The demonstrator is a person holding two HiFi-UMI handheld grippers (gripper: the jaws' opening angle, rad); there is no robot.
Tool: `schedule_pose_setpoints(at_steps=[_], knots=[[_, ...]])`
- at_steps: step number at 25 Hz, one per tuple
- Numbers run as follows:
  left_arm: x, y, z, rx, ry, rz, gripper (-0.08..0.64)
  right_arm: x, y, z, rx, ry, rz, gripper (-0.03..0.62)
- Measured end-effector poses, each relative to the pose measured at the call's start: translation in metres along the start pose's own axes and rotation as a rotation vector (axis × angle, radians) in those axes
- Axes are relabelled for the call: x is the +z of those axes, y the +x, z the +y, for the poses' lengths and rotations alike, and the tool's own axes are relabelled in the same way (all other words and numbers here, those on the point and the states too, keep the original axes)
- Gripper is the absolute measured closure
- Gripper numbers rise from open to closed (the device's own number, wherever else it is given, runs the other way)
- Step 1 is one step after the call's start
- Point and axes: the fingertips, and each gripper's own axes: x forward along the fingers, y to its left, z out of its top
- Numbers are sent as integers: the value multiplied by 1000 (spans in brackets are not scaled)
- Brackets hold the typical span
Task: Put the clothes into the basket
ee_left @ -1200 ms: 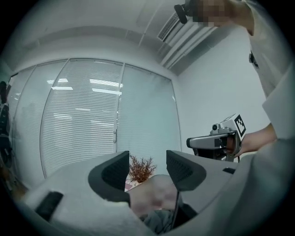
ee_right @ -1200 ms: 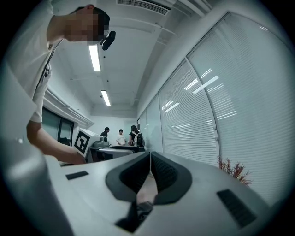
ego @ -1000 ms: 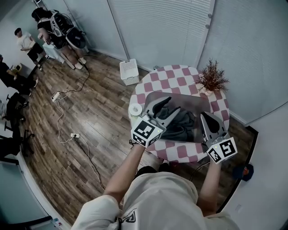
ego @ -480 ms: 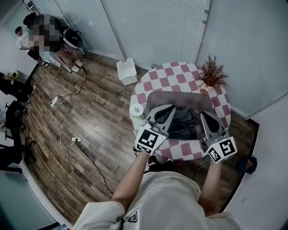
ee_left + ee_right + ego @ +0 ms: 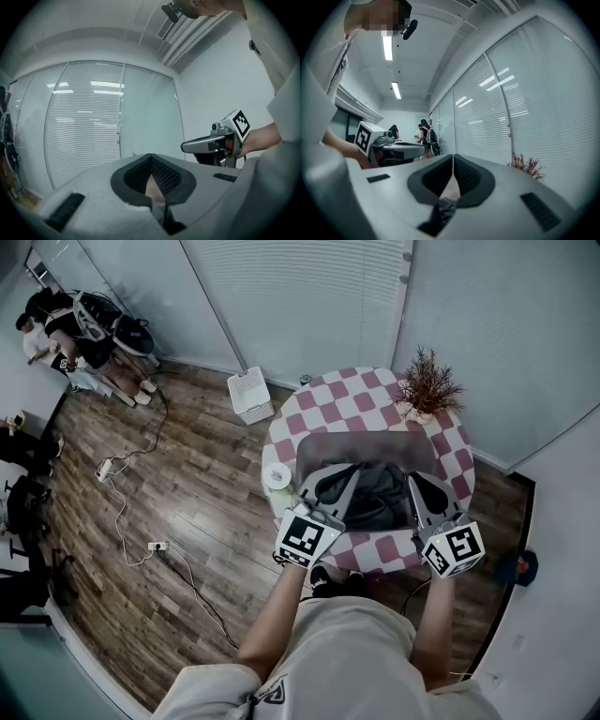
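A dark grey garment [image 5: 375,495] hangs bunched between my two grippers over the round table with the pink and white checked cloth [image 5: 330,407]. My left gripper [image 5: 328,486] is shut on the garment's left edge, and a dark fold [image 5: 166,220] shows below its closed jaws [image 5: 151,157]. My right gripper [image 5: 419,486] is shut on the right edge, with grey fabric [image 5: 445,208] pinched under its tips [image 5: 453,157]. The white basket [image 5: 248,395] stands on the wooden floor, left of the table. A paler grey cloth [image 5: 361,448] lies on the table behind the garment.
A dried plant in a pot [image 5: 427,390] stands at the table's far right. A white roll [image 5: 277,476] sits at the table's left edge. Cables and a power strip [image 5: 155,547] lie on the floor. People [image 5: 75,329] stand far left. Blinds cover the wall behind.
The left gripper's jaws, spread over the garment a second ago, have closed on it. Both grippers have drawn slightly closer together, and the head view has shifted.
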Motion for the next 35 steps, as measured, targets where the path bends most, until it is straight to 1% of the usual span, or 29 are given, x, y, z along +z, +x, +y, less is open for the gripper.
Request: schedule_pose_setpoints(at_steps=[6, 10, 17, 20, 25, 29, 32, 35], knots=[[-6, 1, 0, -30, 0, 8, 546, -5, 4, -1, -15, 5, 11, 570], [-5, 0, 1, -37, -3, 11, 546, 0, 9, 0, -23, 40, -15, 571], [1, -2, -3, -52, 5, 1, 546, 1, 14, 3, -7, 42, -15, 571], [1, -4, -2, -54, -6, 4, 546, -1, 17, 10, 23, 30, 3, 571], [-2, -6, -5, -59, -1, 9, 546, -5, 14, 14, 35, 8, 21, 571], [-4, -6, 3, -41, -11, 10, 546, -8, 11, 11, 26, 4, 31, 572], [-8, -5, 1, -41, -17, 14, 546, -10, 9, 4, 10, 13, 33, 571], [-17, -3, 0, -50, -26, 43, 546, -8, 8, 4, 6, 2, 34, 571]])
